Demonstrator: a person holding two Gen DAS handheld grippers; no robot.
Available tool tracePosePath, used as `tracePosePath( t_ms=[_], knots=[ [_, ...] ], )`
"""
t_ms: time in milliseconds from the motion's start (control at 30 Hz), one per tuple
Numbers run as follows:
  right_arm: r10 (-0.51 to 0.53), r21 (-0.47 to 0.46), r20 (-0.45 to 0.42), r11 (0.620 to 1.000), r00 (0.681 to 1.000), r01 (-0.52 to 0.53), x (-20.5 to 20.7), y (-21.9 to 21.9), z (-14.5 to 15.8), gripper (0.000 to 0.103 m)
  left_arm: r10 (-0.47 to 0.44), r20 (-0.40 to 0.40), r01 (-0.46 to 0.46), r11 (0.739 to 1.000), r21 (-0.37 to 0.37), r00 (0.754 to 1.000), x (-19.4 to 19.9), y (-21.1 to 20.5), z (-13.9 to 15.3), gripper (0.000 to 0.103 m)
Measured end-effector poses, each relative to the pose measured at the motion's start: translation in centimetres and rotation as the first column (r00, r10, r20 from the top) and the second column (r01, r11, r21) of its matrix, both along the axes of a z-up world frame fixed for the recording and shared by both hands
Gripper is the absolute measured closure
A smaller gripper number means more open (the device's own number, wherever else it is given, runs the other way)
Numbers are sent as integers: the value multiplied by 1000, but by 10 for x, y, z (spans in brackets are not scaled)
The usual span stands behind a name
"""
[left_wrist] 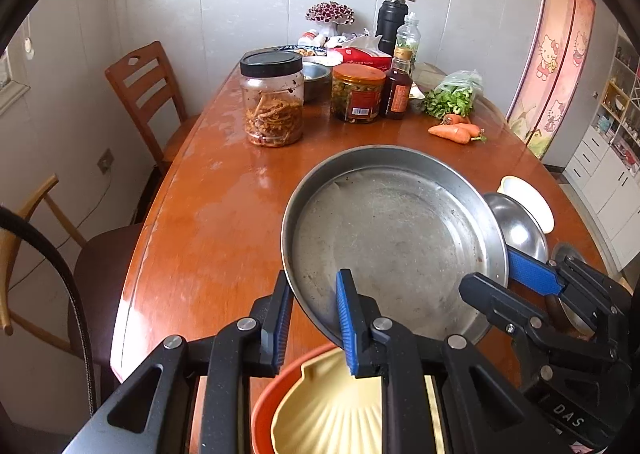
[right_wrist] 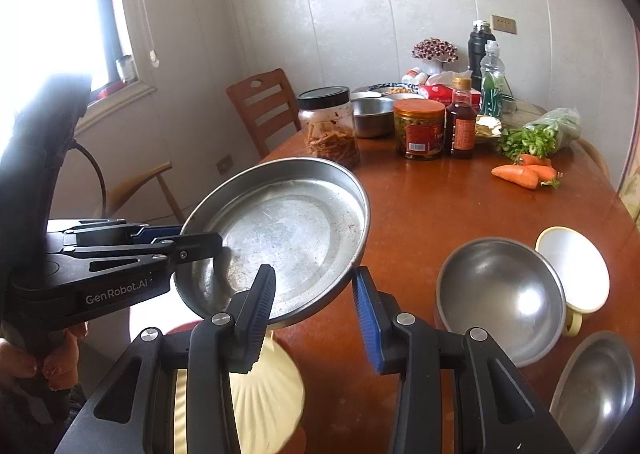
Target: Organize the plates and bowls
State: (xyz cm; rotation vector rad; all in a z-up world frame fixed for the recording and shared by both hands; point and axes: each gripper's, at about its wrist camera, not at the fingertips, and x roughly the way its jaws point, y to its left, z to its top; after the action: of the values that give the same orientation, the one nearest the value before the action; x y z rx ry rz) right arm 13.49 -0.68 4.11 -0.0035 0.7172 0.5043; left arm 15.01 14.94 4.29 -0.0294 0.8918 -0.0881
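Note:
A large round steel plate point(left_wrist: 392, 238) hangs tilted above the table, over a cream shell-shaped dish point(left_wrist: 336, 410) that lies in an orange plate point(left_wrist: 264, 406). My left gripper point(left_wrist: 316, 314) straddles the plate's near rim, its jaws a little apart. My right gripper point(right_wrist: 316, 302) straddles the plate's right rim point(right_wrist: 280, 238), jaws wide open; it also shows in the left wrist view point(left_wrist: 508, 278). In the right wrist view the left gripper point(right_wrist: 200, 238) sits on the plate's left rim. A steel bowl point(right_wrist: 500, 294), a cream cup point(right_wrist: 576, 266) and a second steel dish point(right_wrist: 596, 386) stand to the right.
Far end of the wooden table point(left_wrist: 224, 206): a black-lidded jar point(left_wrist: 272, 98), an orange-lidded jar point(left_wrist: 357, 94), a sauce bottle point(left_wrist: 398, 90), greens point(left_wrist: 454, 94), carrots point(left_wrist: 456, 130), a steel bowl point(right_wrist: 372, 116), bottles. Wooden chairs point(left_wrist: 144, 90) stand at the left.

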Motion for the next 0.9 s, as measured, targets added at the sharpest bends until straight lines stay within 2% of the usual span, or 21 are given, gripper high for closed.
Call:
tracePosePath(
  t_ms=[433, 900],
  knots=[
    [73, -7, 0, 997, 997, -73, -31, 3, -6, 60, 72, -13, -72, 997, 7, 997, -44, 1, -6, 81],
    [124, -24, 10, 992, 992, -123, -59, 5, -9, 60, 95, -8, -95, 995, -7, 995, -76, 3, -13, 81]
  ],
)
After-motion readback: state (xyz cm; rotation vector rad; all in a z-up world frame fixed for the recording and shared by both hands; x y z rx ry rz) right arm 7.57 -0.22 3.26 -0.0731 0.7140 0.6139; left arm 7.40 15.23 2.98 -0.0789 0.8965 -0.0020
